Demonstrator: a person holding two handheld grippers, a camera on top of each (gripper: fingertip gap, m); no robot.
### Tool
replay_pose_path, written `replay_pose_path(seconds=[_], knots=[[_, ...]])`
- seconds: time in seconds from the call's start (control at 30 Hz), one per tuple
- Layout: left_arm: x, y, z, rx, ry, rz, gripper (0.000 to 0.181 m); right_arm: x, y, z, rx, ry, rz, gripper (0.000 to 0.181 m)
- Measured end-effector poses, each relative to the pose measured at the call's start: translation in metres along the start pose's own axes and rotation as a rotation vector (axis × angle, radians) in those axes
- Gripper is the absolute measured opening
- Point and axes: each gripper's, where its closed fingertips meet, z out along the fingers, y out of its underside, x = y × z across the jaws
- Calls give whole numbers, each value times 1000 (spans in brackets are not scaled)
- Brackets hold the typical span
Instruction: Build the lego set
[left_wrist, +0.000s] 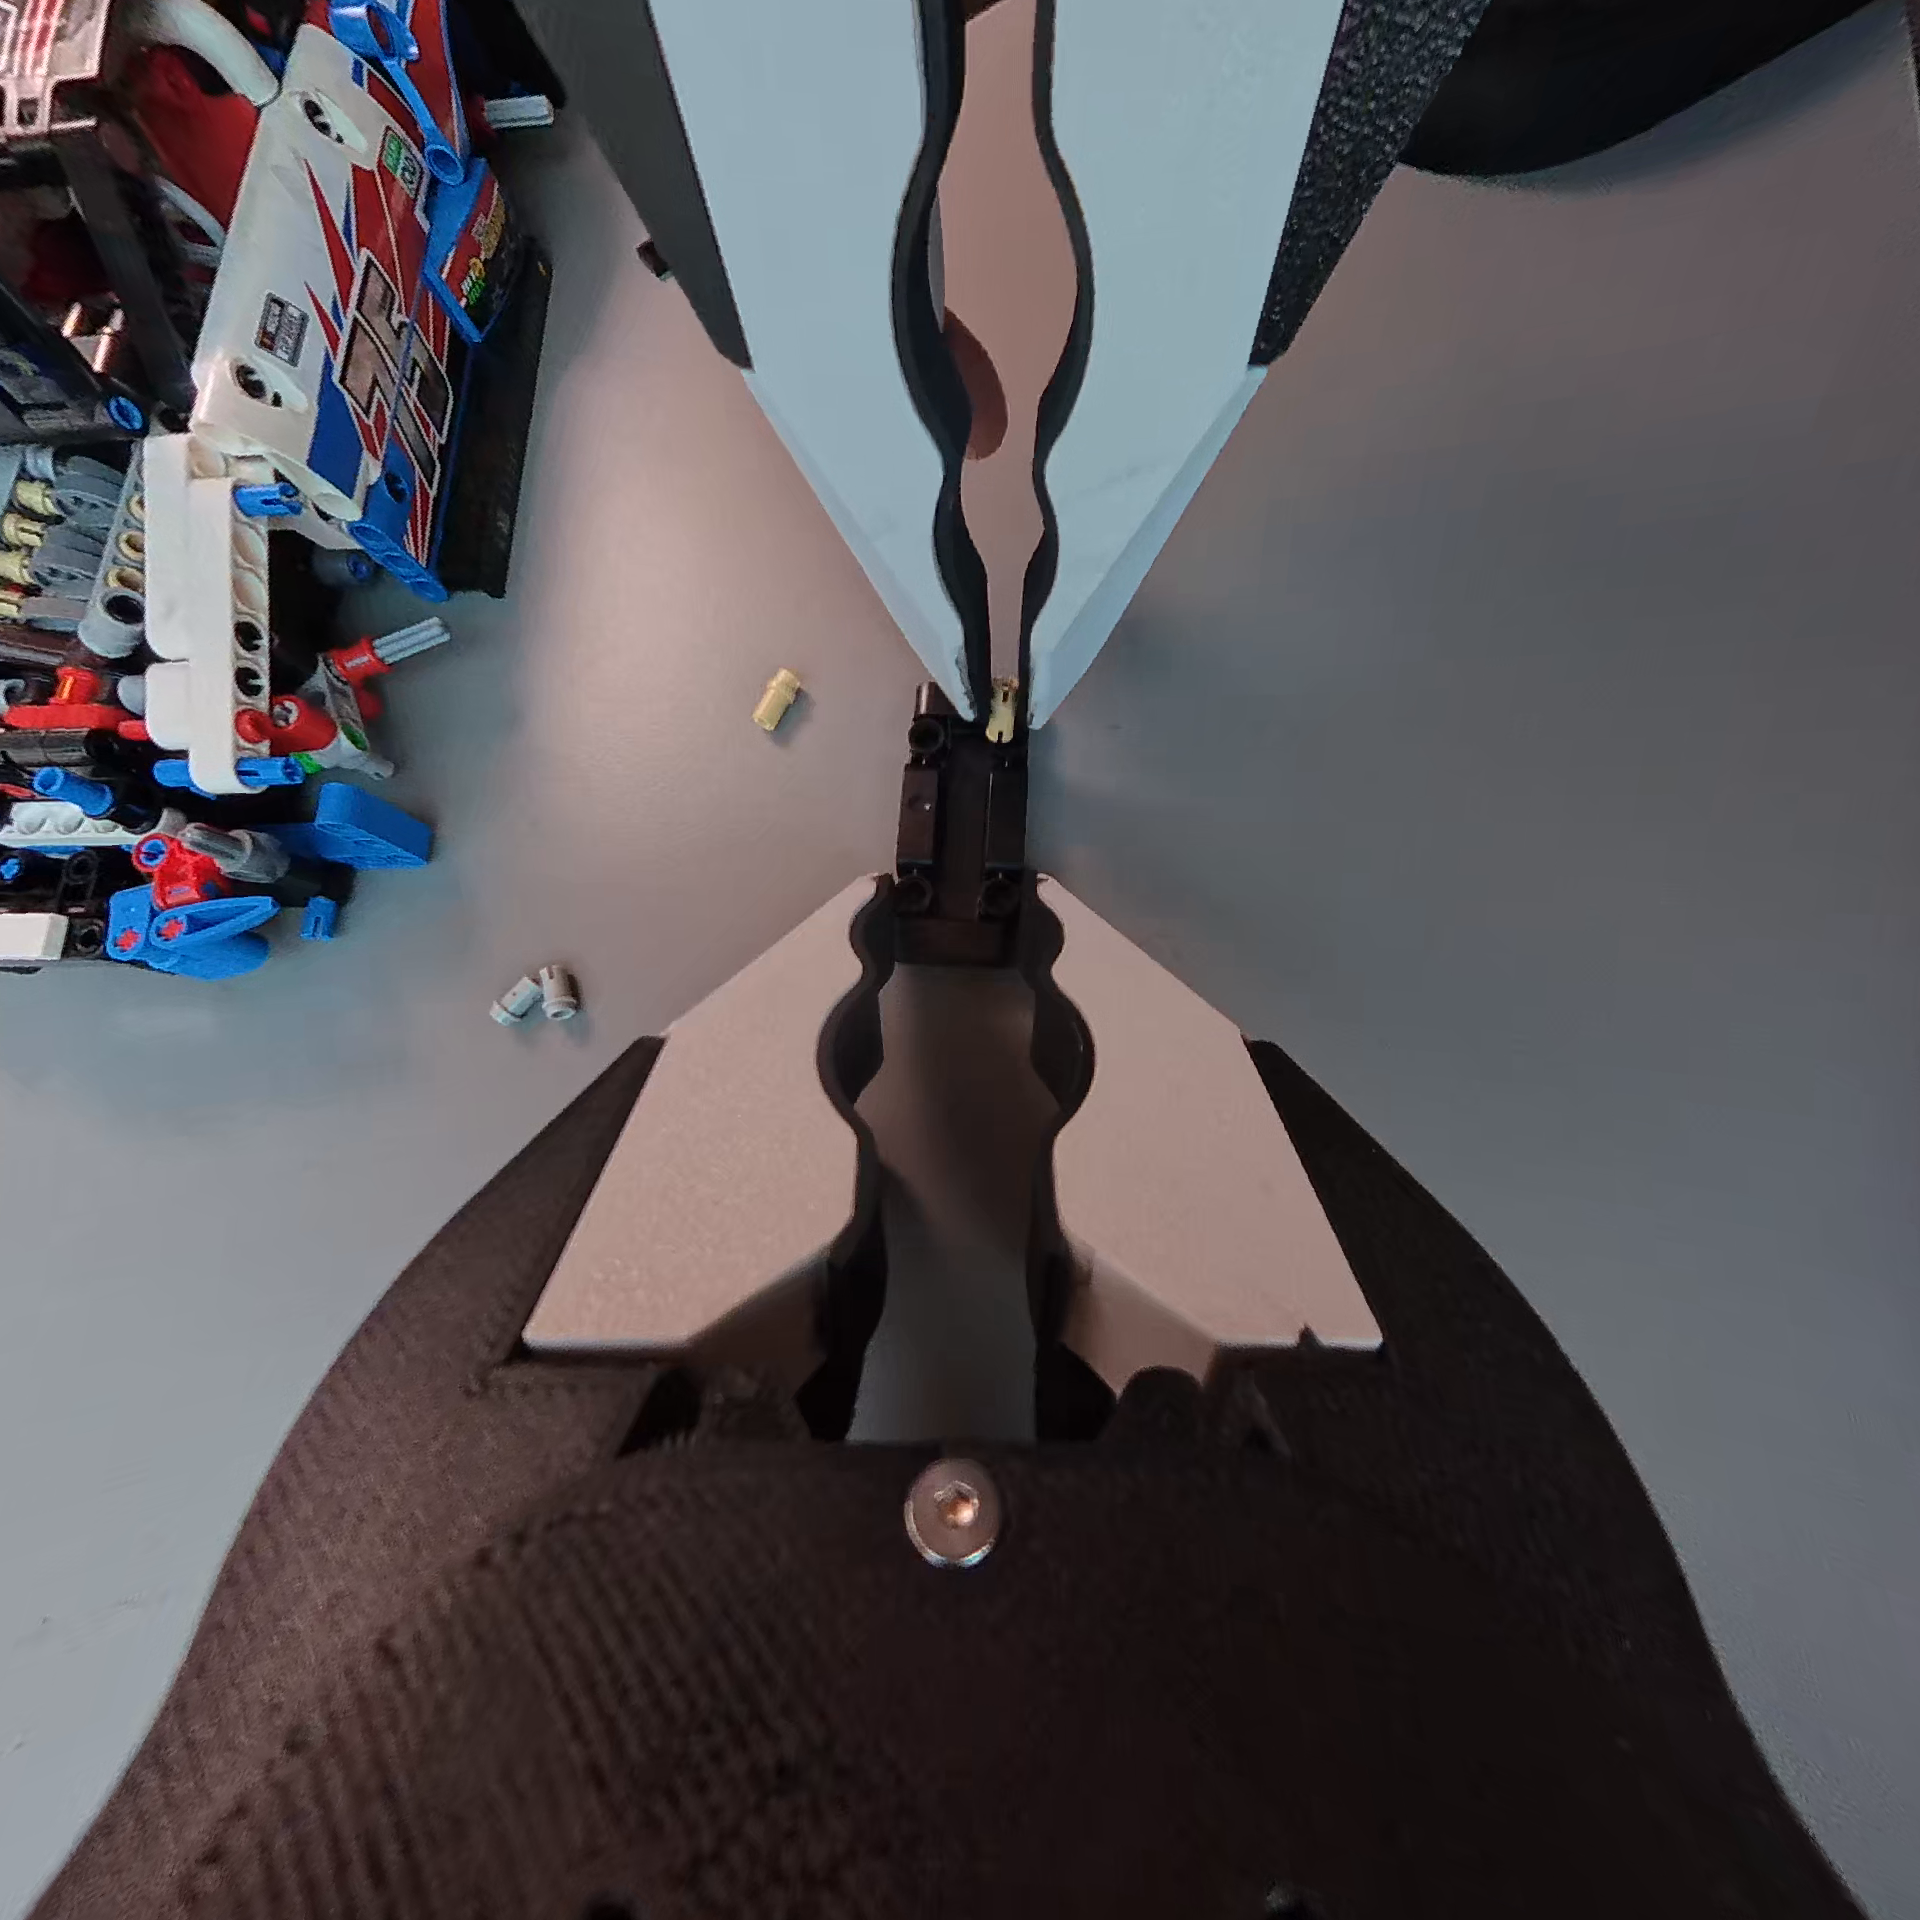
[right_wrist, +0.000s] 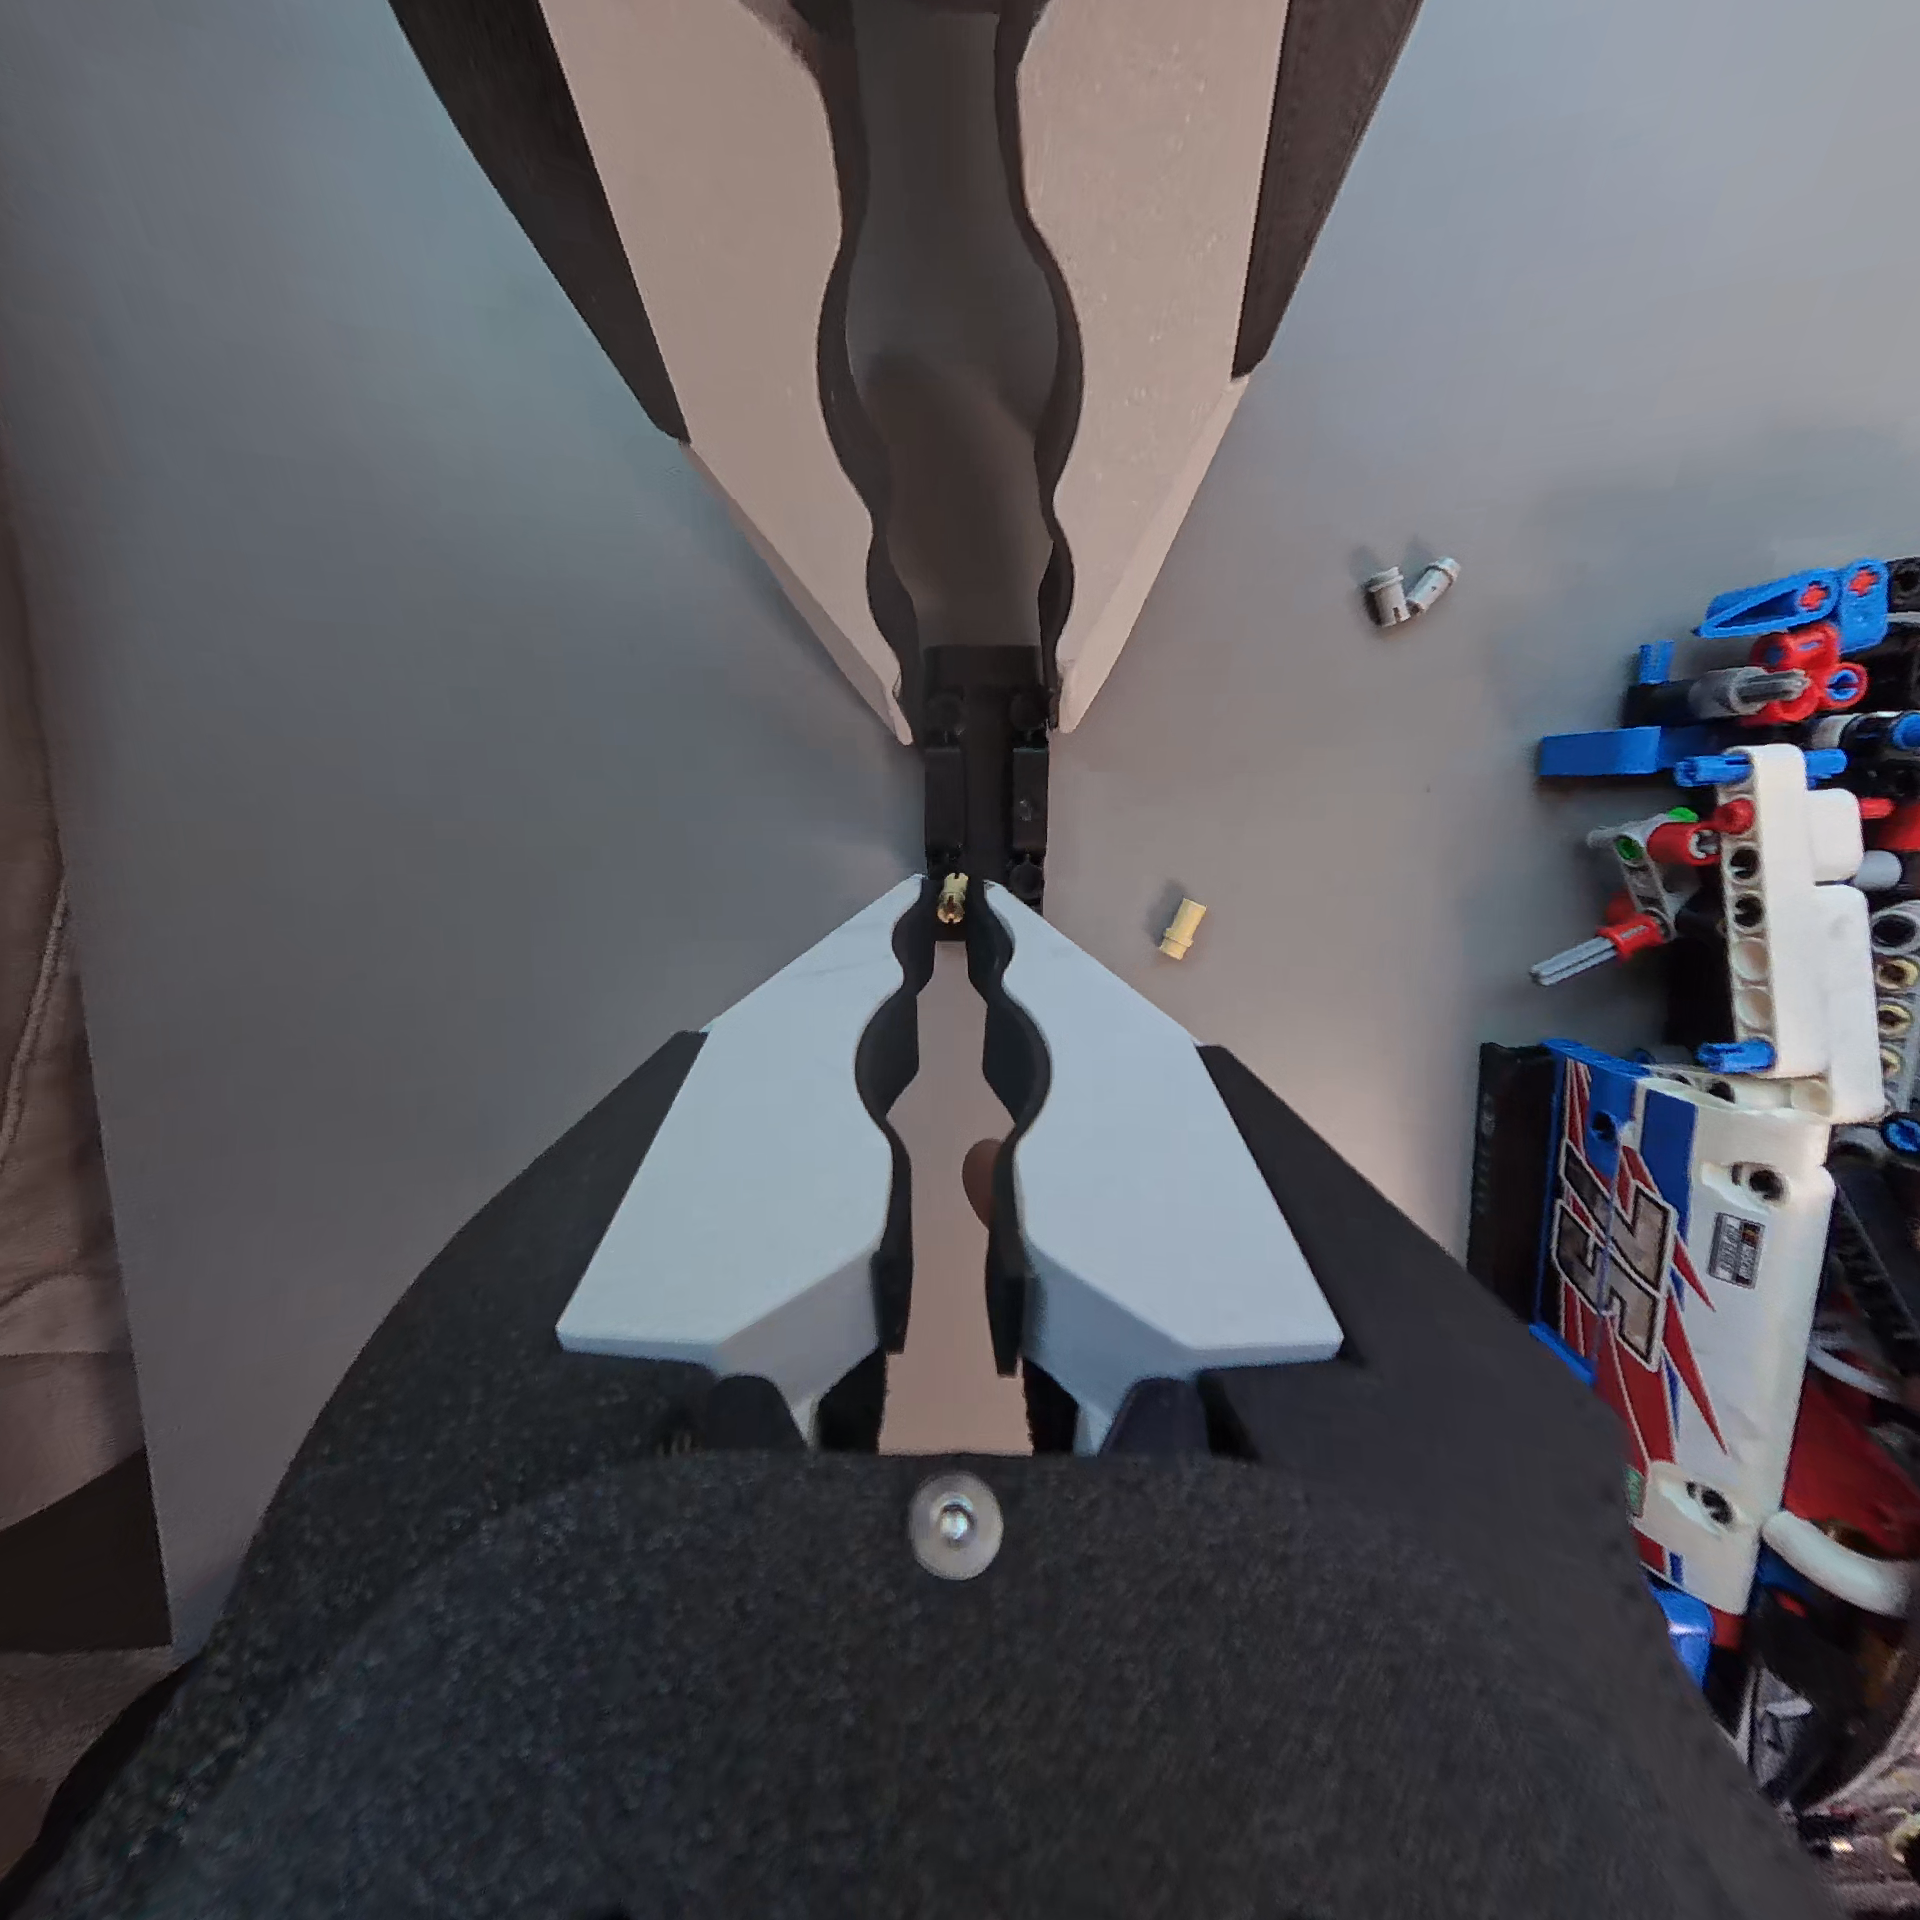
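Observation:
My left gripper (left_wrist: 956, 906) has pale fingers and is shut on the near end of a black Lego piece (left_wrist: 961, 810), held above the grey table. My right gripper (left_wrist: 1000, 698) has blue-grey fingers, comes in from the opposite side, and is shut on a small tan pin (left_wrist: 1003, 717). The pin's tip touches the far end of the black piece. In the right wrist view, my right gripper (right_wrist: 951, 906) pinches the tan pin (right_wrist: 951, 900) against the black piece (right_wrist: 977, 800), which my left gripper (right_wrist: 982, 717) holds from above.
A partly built white, red and blue Lego car (left_wrist: 332, 312) (right_wrist: 1683, 1299) with loose parts lies at the table's side. A loose tan pin (left_wrist: 777, 699) (right_wrist: 1182, 928) and two grey pins (left_wrist: 535, 995) (right_wrist: 1408, 590) lie on the grey table (left_wrist: 1507, 727). The tips of both grippers are at nearly the same place.

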Motion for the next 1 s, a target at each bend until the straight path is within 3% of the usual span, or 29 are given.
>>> replay_pose_path(seconds=[0.3, 1.0], knots=[[0, -1, 1, 0, -4, -4, 21, 0, 1, 1, -86, -29, 15, 2], [1, -1, 1, -3, 1, -1, 22, -4, 1, 1, -104, -64, 64, 2]])
